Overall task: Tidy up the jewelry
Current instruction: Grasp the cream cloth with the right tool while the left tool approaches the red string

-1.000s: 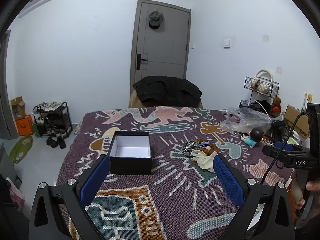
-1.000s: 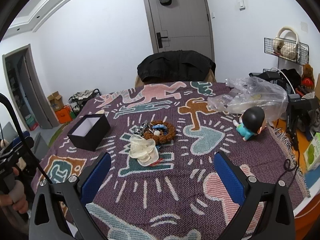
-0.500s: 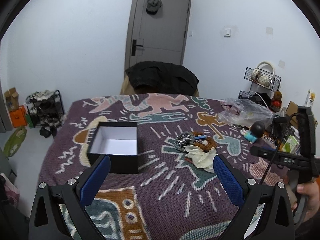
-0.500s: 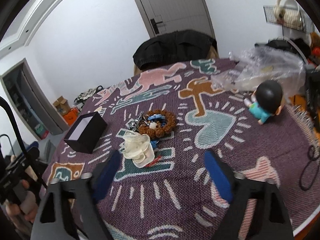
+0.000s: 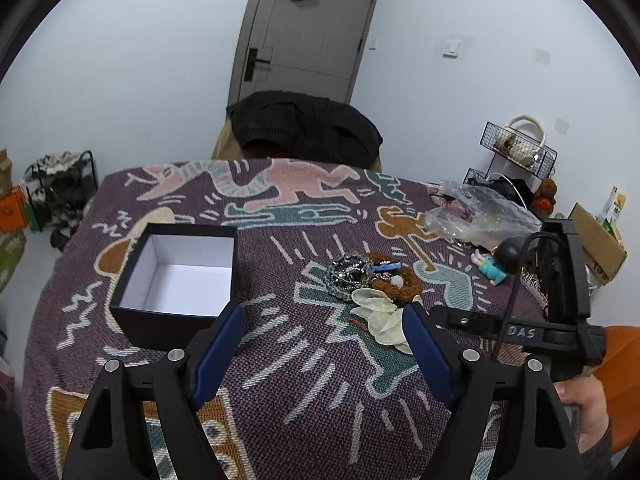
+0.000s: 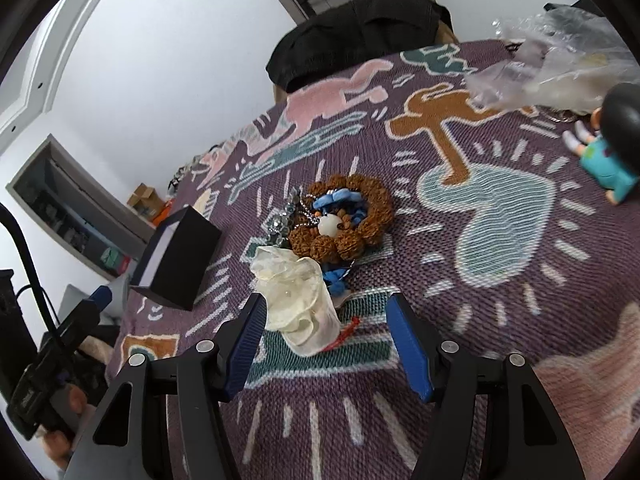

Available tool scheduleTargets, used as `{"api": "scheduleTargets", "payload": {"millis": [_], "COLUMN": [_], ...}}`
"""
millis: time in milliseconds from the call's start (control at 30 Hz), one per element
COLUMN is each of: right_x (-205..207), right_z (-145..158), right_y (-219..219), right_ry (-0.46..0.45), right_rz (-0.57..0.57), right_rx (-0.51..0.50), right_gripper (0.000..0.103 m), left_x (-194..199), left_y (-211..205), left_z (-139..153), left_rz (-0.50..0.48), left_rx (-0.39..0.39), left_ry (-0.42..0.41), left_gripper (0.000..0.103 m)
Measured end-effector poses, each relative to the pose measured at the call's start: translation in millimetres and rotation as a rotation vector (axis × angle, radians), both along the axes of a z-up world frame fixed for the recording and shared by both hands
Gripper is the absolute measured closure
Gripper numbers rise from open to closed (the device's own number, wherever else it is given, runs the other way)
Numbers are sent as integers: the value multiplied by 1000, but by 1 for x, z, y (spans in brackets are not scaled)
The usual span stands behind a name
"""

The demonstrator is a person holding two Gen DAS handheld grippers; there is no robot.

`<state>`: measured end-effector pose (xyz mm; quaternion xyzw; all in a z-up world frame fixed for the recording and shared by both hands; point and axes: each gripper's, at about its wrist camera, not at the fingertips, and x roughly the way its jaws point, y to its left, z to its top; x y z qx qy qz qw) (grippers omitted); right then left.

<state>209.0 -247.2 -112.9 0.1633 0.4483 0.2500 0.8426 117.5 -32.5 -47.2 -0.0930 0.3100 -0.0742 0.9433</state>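
Left to right on the patterned blanket [image 5: 304, 360]:

Black box [image 5: 176, 276]: lid off, white inside, nothing in it that I can see. It sits at the left of the table, well apart from the jewelry.

Left gripper [image 5: 324, 328]: jaws have just been closing but are part-open, nothing between the pads. It hangs over bare blanket between box and pile; the box's near corner is just ahead-left of its left finger.

Jewelry pile [image 6: 332, 216]: centre of the table, right of the box. A brown bead bracelet [image 6: 340, 240] lies flat as a ring, with blue pieces and a white bead inside it and a silvery chain [image 5: 344, 276] against its box side. A cream fabric flower piece [image 6: 296, 304] is the nearest item, touching the bracelet's near edge, long axis running roughly toward the right wrist camera.

Right gripper [image 6: 326, 320]: jaws also just closing, part-open. The near end of the cream piece sits between them, hard against the left pad; the right pad is clear of it. No grip yet, by my read.

Key relation: the cream piece lies straight ahead of the right gripper and already half inside it. The right hand is clearly nearer, so it likely picks and then carries leftward to the box.

Far right: clear plastic bag [image 6: 552, 52], contents unclear, and a small doll [image 6: 612, 148], both well apart from the pile.
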Motion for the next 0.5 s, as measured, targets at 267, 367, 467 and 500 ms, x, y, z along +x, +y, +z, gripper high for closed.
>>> {"api": "scheduleTargets", "payload": {"millis": [267,367,467,500], "right_x": [9,4,-4,-6], "right_z": [-16,-9,5,10], "right_y": [12,13,11,8], "right_ry": [50,6,-40,-56], "right_rz": [41,63,75,74], "right_rx": [27,39,65,75], "right_gripper": [90,100,101,101], "left_x": [12,17,21,22], "left_y": [-4,-7,-10,-12], "left_z": [-7,-10,-11,-11], "left_rz": [-9,-16,-24,-28], "left_rx": [-2,-5,-6,-6], "left_ry": [24,34,41,42], "left_gripper": [22,22,22,22]}}
